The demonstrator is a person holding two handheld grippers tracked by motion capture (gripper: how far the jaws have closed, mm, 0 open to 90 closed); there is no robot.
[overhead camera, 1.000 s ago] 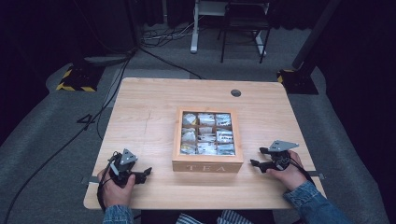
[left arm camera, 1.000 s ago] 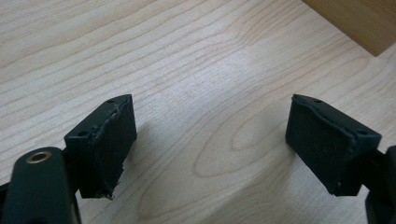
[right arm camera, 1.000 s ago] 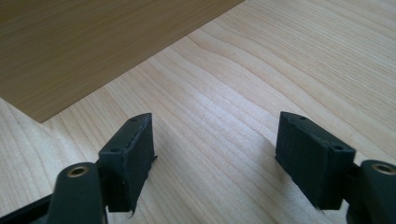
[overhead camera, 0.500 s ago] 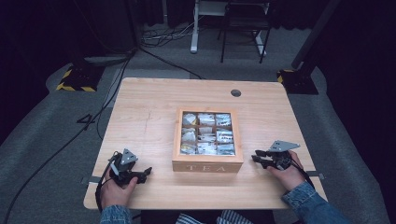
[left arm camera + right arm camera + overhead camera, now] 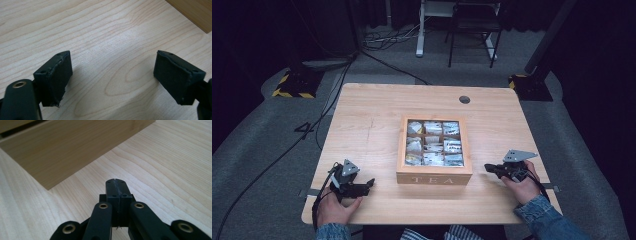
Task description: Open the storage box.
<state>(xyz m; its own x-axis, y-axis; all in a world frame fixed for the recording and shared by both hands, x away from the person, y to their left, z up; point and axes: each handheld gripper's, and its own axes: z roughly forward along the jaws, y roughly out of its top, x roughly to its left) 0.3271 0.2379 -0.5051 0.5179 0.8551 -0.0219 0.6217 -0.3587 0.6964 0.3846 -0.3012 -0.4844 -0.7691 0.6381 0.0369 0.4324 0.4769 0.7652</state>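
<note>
A wooden tea box (image 5: 434, 150) marked TEA sits mid-table, its window lid showing several compartments of tea bags. My left gripper (image 5: 367, 185) rests near the front left edge, pointing right toward the box, jaws wide apart over bare wood (image 5: 112, 72). A corner of the tea box (image 5: 192, 12) shows at the upper right of the left gripper view. My right gripper (image 5: 490, 169) lies at the box's right, pointing left at it, jaws pressed together with nothing between them (image 5: 116, 182). The box's side wall (image 5: 72, 150) fills the upper left just ahead of it.
The light wooden table (image 5: 362, 130) has a round cable hole (image 5: 464, 99) at the back right. Cables run over the grey floor at the left. A chair and desk legs stand behind the table.
</note>
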